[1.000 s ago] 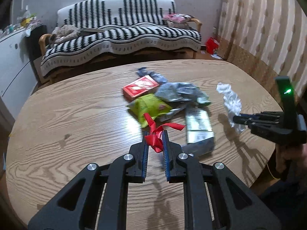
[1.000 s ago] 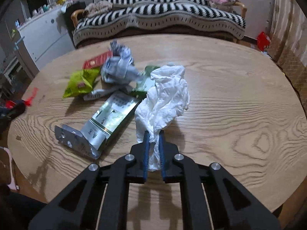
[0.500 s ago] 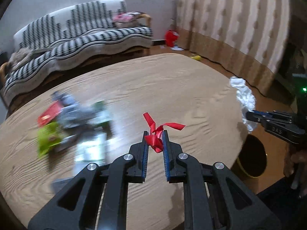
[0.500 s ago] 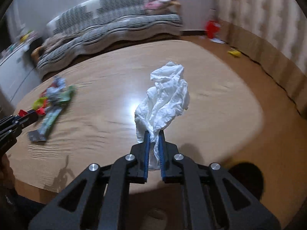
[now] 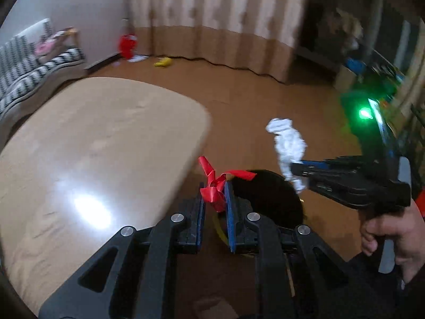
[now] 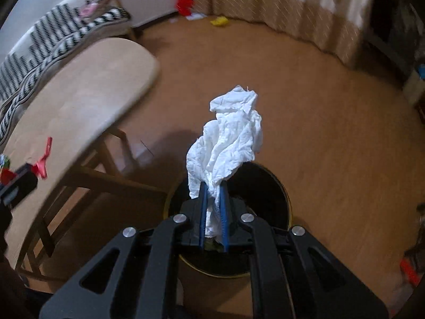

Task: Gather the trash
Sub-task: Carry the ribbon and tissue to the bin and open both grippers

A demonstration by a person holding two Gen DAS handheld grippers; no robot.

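Nearest, the right gripper (image 6: 213, 214) had its jaws clamped on the tail of a crumpled white tissue (image 6: 228, 143), light and limp, above the dark bin (image 6: 276, 199). The left gripper (image 5: 215, 210) pinched a red ribbon (image 5: 216, 186), soft, slippery and best held at its knot, between bench (image 5: 93, 138) and bin. No legible writing showed.

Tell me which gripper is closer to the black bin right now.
Right. The right gripper holds the white tissue directly over the black bin; the left gripper, holding the red ribbon, sits beside the rim.
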